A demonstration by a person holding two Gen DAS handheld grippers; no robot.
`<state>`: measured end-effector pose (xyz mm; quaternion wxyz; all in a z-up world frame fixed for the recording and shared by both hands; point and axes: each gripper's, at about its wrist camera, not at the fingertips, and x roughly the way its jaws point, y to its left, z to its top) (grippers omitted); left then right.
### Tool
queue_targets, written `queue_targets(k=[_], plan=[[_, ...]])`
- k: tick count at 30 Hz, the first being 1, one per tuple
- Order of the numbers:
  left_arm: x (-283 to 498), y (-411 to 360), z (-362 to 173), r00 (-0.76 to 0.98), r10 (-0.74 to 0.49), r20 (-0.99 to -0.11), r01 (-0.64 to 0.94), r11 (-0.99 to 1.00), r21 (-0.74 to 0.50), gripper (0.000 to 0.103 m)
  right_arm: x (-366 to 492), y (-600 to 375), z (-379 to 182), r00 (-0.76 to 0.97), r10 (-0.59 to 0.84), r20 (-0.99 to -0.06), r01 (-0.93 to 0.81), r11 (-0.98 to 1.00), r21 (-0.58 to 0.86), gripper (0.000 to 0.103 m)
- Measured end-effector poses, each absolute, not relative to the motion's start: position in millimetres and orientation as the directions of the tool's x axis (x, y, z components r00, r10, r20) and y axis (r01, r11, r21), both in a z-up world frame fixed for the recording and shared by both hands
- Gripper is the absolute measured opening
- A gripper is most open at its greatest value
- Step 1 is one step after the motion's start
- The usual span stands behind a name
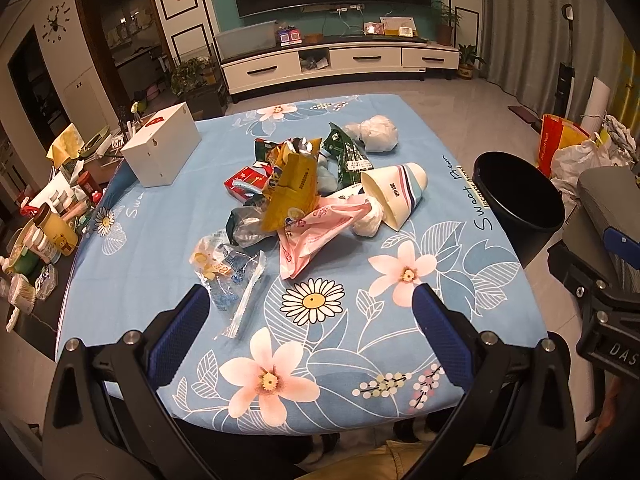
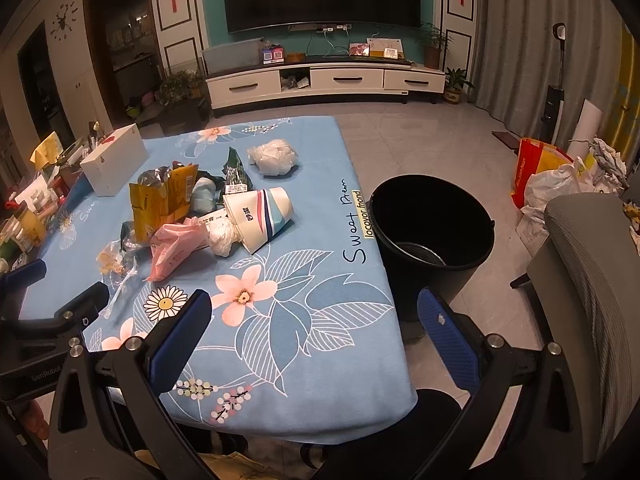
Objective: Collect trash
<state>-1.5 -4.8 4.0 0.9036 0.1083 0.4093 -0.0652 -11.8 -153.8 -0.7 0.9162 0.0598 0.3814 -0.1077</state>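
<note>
Left tongs (image 1: 310,304): spread wide, nothing between the blue pads, positioned at the lower centre of the left wrist frame above the flowered cloth of the worktop (image 1: 460,320). Right tongs (image 2: 314,308): likewise spread wide and holding nothing, at the lower centre of the right wrist frame, over the worktop's right-hand edge.

Containers:
- Black bucket (image 2: 432,220): stands on the floor just beside the worktop's right edge, centre right of the right wrist frame. Its interior is dark; only a pale ring shows at the bottom.
- Paper cup (image 1: 396,192): lies on its side in the trash pile, mouth toward the lower left of the frame. A crumpled white tissue (image 1: 368,222) sits at its mouth. The cup carries a small dark mark that cannot be read.
- White box (image 1: 162,150): closed, at the upper left of the worktop, apart from the pile.

Trash location: centre of the worktop, in one loose heap. It includes a yellow wrapper (image 1: 290,188), a pink bag (image 1: 316,232), a green packet (image 1: 348,156), a red packet (image 1: 244,182), a clear blue-printed wrapper (image 1: 230,276) nearest the left tongs, and a white plastic wad (image 1: 378,132) at the far side.

Legible writing: the cloth reads "Sweet" in script along its right edge, with a yellow strip beside it whose lettering is unclear.
</note>
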Motion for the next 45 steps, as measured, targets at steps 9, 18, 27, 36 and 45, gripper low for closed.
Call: queue_targets(k=[9, 18, 27, 36, 45], plan=[[-2.9, -3.3, 5.7, 0.663, -0.032, -0.748, 0.205, 0.968, 0.141, 0.101, -12.0, -155.5, 3.5, 0.690, -0.153, -0.708, 0.245, 0.969, 0.030, 0.101], [-2.8, -3.0, 5.4, 0.660, -0.031, -0.751, 0.206, 0.968, 0.141, 0.101, -12.3, -155.4, 4.3, 0.688, -0.148, -0.710, 0.241, 0.970, 0.031, 0.101], [-3.1, -1.2, 4.8, 0.660, -0.031, -0.750, 0.205, 0.969, 0.140, 0.101, -12.4, -155.3, 4.7, 0.691, -0.148, -0.707, 0.240, 0.970, 0.031, 0.101], [-2.2, 3.2, 4.0, 0.664, -0.029, -0.747, 0.193, 0.972, 0.134, 0.101, -11.8, -155.7, 2.4, 0.690, -0.145, -0.709, 0.242, 0.969, 0.038, 0.101], [-2.4, 4.4, 6.7, 0.666, -0.029, -0.745, 0.187, 0.974, 0.130, 0.101, -12.6, -157.3, 4.0, 0.693, -0.143, -0.706, 0.244, 0.969, 0.043, 0.101]])
